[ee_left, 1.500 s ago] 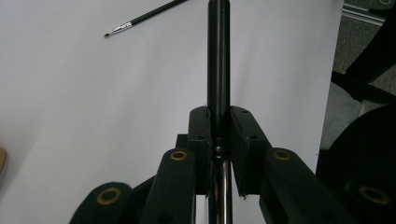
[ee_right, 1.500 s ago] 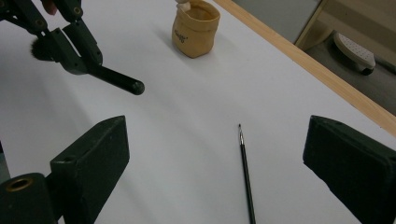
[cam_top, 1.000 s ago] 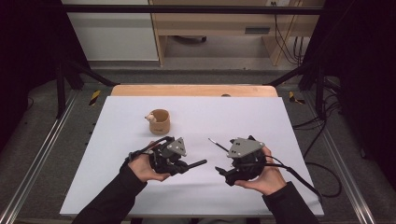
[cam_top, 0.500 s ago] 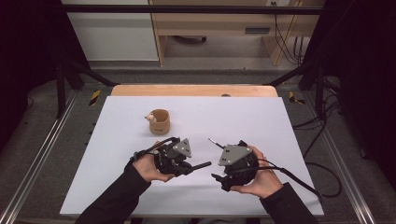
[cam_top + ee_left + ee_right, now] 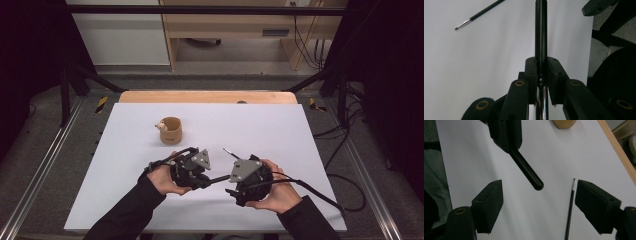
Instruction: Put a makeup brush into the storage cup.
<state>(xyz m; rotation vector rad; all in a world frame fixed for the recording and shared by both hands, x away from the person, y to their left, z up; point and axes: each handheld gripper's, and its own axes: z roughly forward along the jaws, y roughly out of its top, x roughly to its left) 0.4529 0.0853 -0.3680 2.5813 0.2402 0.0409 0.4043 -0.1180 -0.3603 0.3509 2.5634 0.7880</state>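
Low in the middle of the high view, two sleeved forearms rise from the bottom edge, each hand holding a gripper over the white table top (image 5: 310, 130). The left gripper (image 5: 207, 181) sits left of centre with its jaws clamped on a black pen barrel (image 5: 218, 178), which pokes out to the right toward the other hand. Seen from the left gripper view, that barrel (image 5: 541, 32) runs straight up the middle of the frame between the two pads, its rounded end near the top edge.

Just to its right in the high view, the right gripper (image 5: 231, 191) stands with its jaws apart; they have just been closing, and they press on nothing. From the right gripper view, the barrel's (image 5: 527, 171) rounded tip hangs above the gap between the jaws, a little left of centre. A thin refill (image 5: 570, 208) with a metal point lies just beside the right-hand pad, touching neither pad. The refill (image 5: 230, 153) shows in the high view as a fine dark line slanting up and left from the right gripper.

Farther up and to the left, well apart from both hands, a small tan cup (image 5: 171, 130) stands upright with a pale little object (image 5: 160, 126) at its left rim. Beyond the white top runs the table's bare wooden edge (image 5: 207, 97).
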